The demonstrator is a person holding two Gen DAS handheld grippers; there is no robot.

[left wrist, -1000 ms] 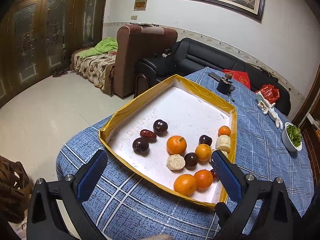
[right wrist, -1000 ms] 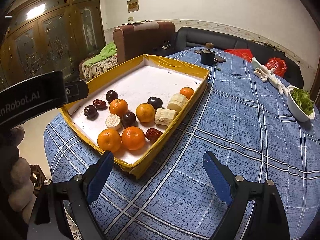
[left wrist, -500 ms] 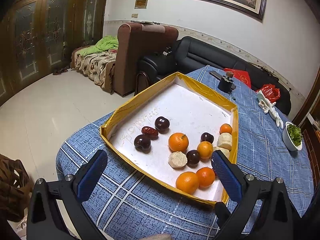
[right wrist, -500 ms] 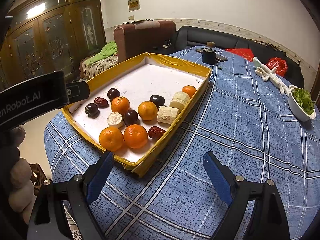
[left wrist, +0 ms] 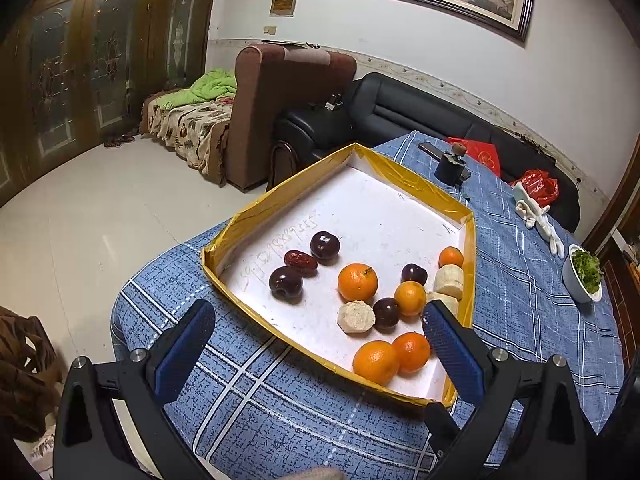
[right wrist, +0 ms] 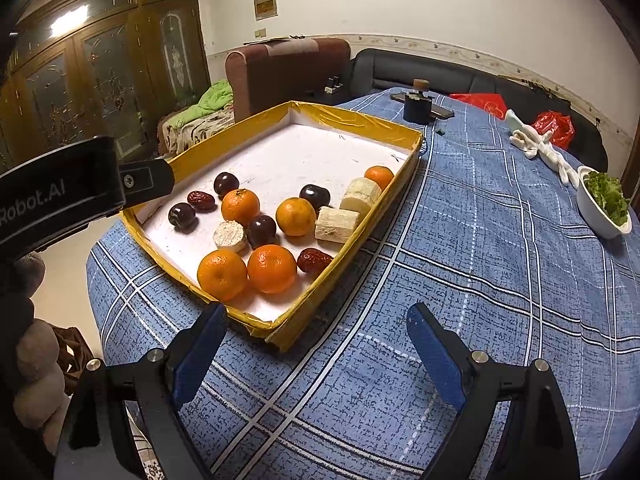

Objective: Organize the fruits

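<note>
Fruits point(left wrist: 357, 281) lie mixed in the yellow-walled tray point(left wrist: 280, 196) on the worktop, ahead of both wide-open, empty grippers; left gripper point(left wrist: 316, 344) hovers nearer, right gripper point(right wrist: 316, 344) off the tray's corner.

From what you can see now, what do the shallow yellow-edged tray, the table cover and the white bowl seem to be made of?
The shallow yellow-edged tray looks like cardboard: its walls are wrapped in glossy, wrinkled yellow tape and its floor is matte white. The blue checked table cover seems to be woven cloth, with a matte, grainy weave. The white bowl holding greens is smooth and slightly shiny, so ceramic or plastic; I cannot tell which.
</note>
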